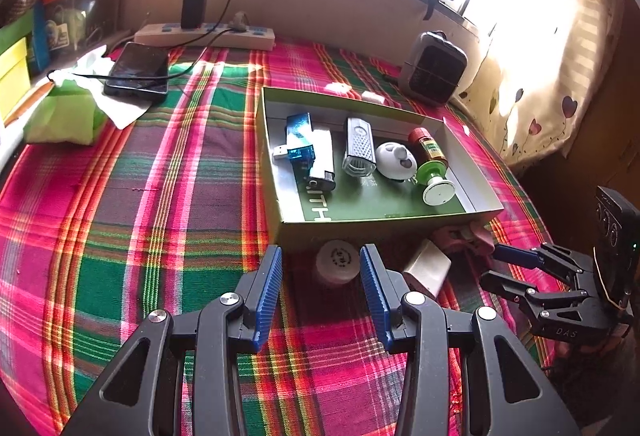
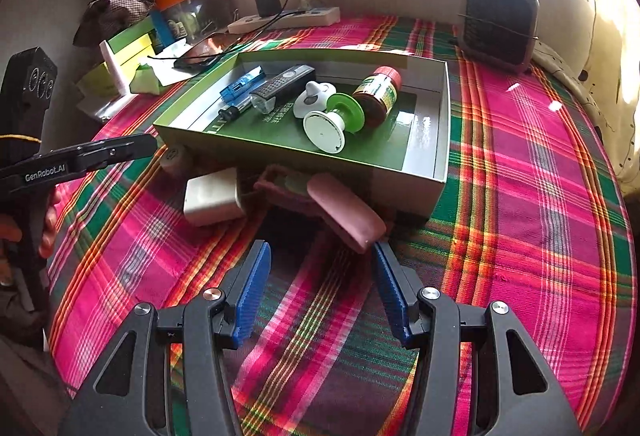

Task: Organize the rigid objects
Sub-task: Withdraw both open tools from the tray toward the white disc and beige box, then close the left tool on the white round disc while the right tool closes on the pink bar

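A shallow green box (image 1: 288,232) on the plaid cloth holds a blue USB gadget (image 1: 298,139), a white lighter (image 1: 322,159), a silver torch (image 1: 358,149), a white round piece (image 1: 394,159), a brown red-capped bottle (image 1: 428,147) and a green-and-white spool (image 1: 434,183). Before the box lie a round white cap (image 1: 338,264), a white charger block (image 1: 426,268) and a pink case (image 2: 344,211). My left gripper (image 1: 321,252) is open, the cap just past its tips, untouched. My right gripper (image 2: 320,250) is open, the pink case's end close by its right fingertip.
A small heater (image 2: 500,19) stands behind the box at the back right. A power strip (image 1: 204,31), a phone (image 1: 138,69) and a green tissue pack (image 1: 64,115) lie at the back left. A hand (image 2: 48,224) grips the left tool.
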Available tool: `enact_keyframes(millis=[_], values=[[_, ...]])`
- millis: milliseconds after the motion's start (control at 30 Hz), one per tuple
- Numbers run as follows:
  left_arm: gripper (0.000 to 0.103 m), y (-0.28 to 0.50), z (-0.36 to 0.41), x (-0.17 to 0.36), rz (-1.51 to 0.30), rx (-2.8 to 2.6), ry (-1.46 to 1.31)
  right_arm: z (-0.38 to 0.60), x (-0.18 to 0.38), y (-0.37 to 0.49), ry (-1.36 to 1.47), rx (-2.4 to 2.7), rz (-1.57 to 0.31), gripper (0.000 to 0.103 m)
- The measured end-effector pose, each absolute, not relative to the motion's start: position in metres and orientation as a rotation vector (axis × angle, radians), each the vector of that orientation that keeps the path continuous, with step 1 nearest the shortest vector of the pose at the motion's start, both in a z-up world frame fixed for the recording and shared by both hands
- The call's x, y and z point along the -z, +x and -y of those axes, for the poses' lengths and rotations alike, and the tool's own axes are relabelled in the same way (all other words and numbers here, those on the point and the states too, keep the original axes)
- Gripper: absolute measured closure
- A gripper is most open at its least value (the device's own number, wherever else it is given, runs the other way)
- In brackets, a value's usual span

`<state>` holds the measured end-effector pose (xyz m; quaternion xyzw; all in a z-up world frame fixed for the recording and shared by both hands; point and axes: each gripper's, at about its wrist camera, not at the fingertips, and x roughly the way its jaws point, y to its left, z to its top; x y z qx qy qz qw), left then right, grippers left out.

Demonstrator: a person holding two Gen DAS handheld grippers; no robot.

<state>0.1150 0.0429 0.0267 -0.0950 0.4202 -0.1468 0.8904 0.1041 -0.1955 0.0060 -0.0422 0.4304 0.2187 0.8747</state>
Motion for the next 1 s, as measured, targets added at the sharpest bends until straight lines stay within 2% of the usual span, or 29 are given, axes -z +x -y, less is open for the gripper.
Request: enact_keyframes(millis=[1000], values=[[0.064, 0.116, -0.031, -0.014, -0.929, 0.304, -0.17, 0.192, -0.002, 0.113, -0.129, -0.479, -0.882, 0.05]])
